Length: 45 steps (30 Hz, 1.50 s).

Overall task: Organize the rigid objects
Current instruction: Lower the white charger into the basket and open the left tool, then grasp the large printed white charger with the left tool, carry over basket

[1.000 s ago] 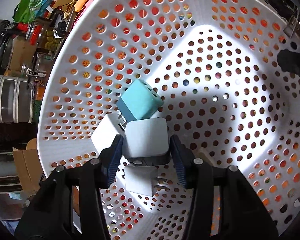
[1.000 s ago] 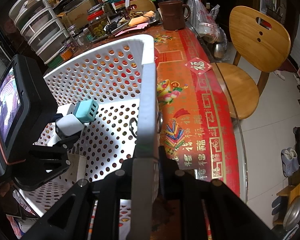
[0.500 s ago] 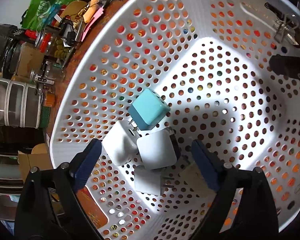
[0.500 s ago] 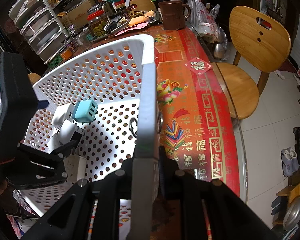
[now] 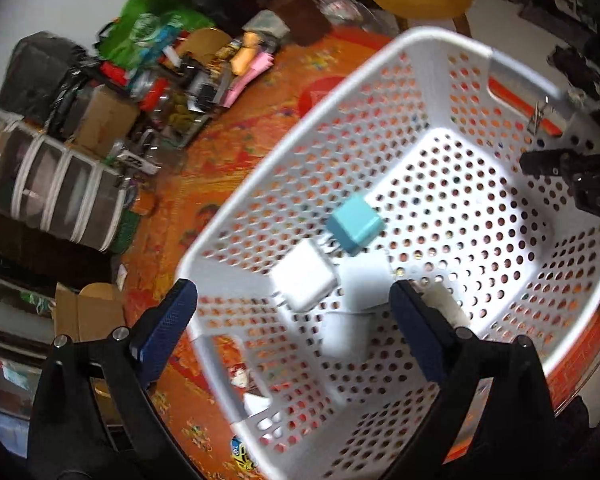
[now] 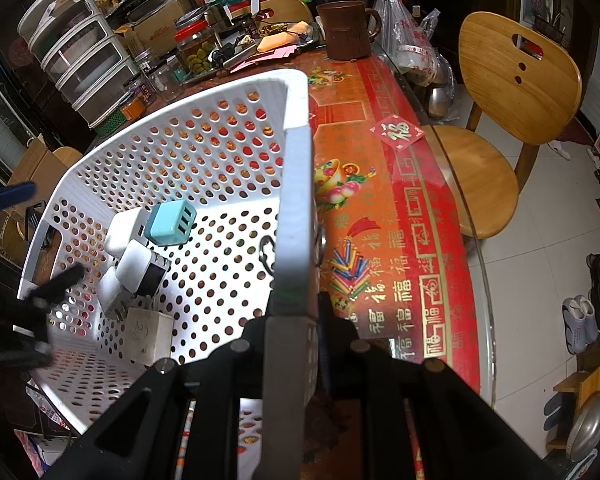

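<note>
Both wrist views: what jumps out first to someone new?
The big white perforated basket on the red patterned tablecloth, with a cluster of charger cubes on its floor, the teal charger on top of the white ones. The right gripper is clamped on the basket's near rim, while the left gripper hangs open above the chargers.

The left gripper (image 5: 292, 312) is showing black arms with silver screws. Its fingers (image 5: 168, 320) are wearing textured blue pads.

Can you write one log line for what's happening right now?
left gripper: open, empty, above basket | right gripper: shut on basket rim | teal charger: inside with white chargers
</note>
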Motion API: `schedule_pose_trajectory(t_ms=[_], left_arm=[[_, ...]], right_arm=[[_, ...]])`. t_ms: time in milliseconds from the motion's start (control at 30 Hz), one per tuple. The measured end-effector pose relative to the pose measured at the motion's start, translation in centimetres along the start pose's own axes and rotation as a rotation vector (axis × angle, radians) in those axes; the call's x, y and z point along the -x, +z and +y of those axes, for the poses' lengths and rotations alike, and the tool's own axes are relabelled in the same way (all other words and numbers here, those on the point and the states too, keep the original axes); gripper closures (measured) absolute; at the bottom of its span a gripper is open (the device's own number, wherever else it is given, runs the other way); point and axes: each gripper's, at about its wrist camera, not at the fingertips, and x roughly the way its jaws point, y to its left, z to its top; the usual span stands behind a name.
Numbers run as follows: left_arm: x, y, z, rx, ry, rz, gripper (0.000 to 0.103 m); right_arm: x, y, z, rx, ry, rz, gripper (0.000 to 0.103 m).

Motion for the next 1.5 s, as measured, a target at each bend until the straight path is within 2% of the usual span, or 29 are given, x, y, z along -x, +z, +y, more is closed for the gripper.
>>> schedule_pose_trajectory(t_ms=[167,300,400,500,567,667,767,1033,1167,1233,1333,1367,1500], left_arm=[[3.2,-3.3,4.7,0.084,0.001,-0.061,0.007],[5.2,-8.1,10.4,0.208,0.017,-0.095,0.003],[4.1,-12.1,14.7,0.308,0.015,-0.064,0.001],[0.2,-15.8,17.3,0.373,-0.002,0.031,0.001],[-2.4,-17.7,17.4,0.396,-0.047,0.080,0.001],[-6.8,-19.9,15.5,0.372,-0.129,0.156,0.001],[-9.3,-20.5,13.4,0.362,-0.217,0.184,0.001],[-12.9,-20.9,11.4,0.366,-0.284,0.223,0.002],[-14.1,-21.1,10.8,0.382,-0.309,0.232,0.011],[-14.1,-21.2,11.0,0.403,-0.328,0.227,0.020],[-13.8,-21.2,11.2,0.417,-0.366,0.211,0.044],[-13.7,-21.1,11.1,0.419,-0.364,0.208,0.055],[-12.9,-20.9,10.6,0.402,-0.302,0.194,0.055]], right_arm=[[0.0,0.0,0.1,0.001,0.002,-0.001,0.087],[0.0,0.1,0.2,0.002,0.001,-0.001,0.087],[0.0,0.1,0.2,0.002,0.000,0.000,0.087],[0.0,0.1,0.2,0.004,-0.001,-0.001,0.087],[0.1,0.0,0.2,0.005,0.000,-0.002,0.087],[0.1,-0.1,0.2,0.009,-0.003,-0.001,0.087],[0.1,0.0,0.2,0.009,-0.003,0.001,0.087],[0.0,0.0,0.0,0.009,-0.002,0.001,0.087],[0.0,0.0,0.0,0.010,-0.002,0.001,0.087],[0.0,0.1,0.0,0.011,-0.002,0.001,0.087],[0.0,0.0,0.0,0.010,-0.002,0.001,0.087],[0.0,0.1,0.0,0.009,-0.002,0.001,0.087],[0.0,0.0,0.1,0.009,-0.002,0.001,0.087]])
